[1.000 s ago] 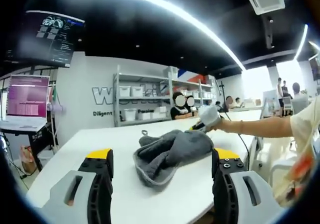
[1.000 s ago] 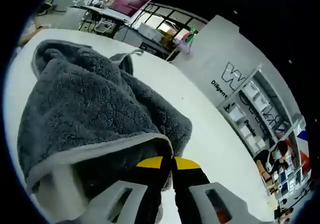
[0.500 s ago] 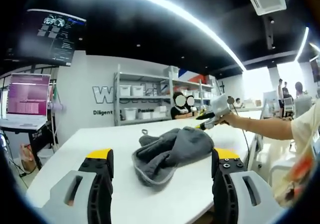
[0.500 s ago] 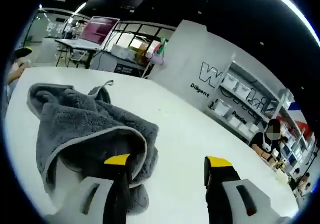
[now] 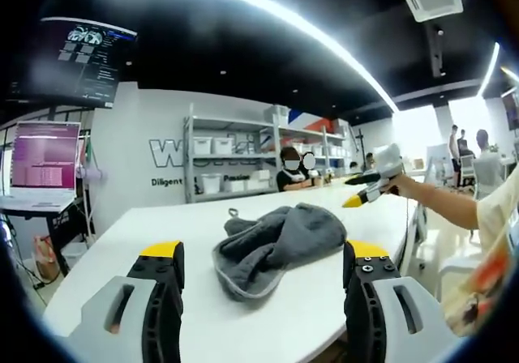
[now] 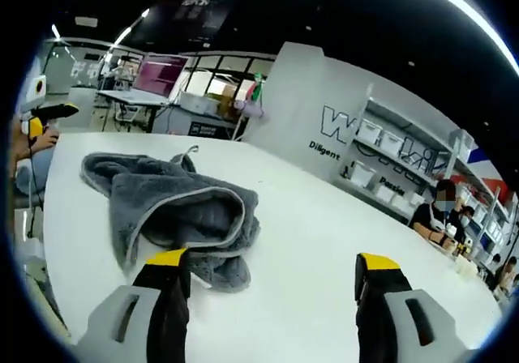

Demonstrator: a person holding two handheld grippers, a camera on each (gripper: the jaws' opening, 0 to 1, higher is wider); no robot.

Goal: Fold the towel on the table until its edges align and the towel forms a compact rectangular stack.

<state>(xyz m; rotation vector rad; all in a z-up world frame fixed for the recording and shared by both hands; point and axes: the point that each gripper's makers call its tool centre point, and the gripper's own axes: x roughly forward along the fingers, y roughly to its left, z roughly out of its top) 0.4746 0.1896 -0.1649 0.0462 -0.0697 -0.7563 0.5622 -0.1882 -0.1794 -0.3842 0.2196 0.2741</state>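
A grey towel (image 5: 276, 243) lies crumpled in a loose heap on the white table (image 5: 146, 227), its pale hem curling along the near side. My left gripper (image 5: 264, 251) is open, its yellow-tipped jaws wide apart and short of the towel, holding nothing. In the left gripper view my right gripper (image 5: 371, 186) hovers above the table's far right, in a person's hand, clear of the cloth. In the right gripper view the towel (image 6: 174, 209) sits ahead and to the left of my open right gripper (image 6: 272, 259), apart from it. The left gripper (image 6: 47, 112) shows at the left edge.
The table's near edge (image 5: 203, 343) runs just under my left jaws. Behind the table stand shelves with white bins (image 5: 223, 168), a pink-lit monitor on a desk (image 5: 45, 156), and seated people (image 5: 292, 172). More desks and screens (image 6: 162, 75) line the back.
My right gripper went from shut on the towel to open, let the cloth go and drew back up and away. The towel settled on the table. The left gripper stayed put.
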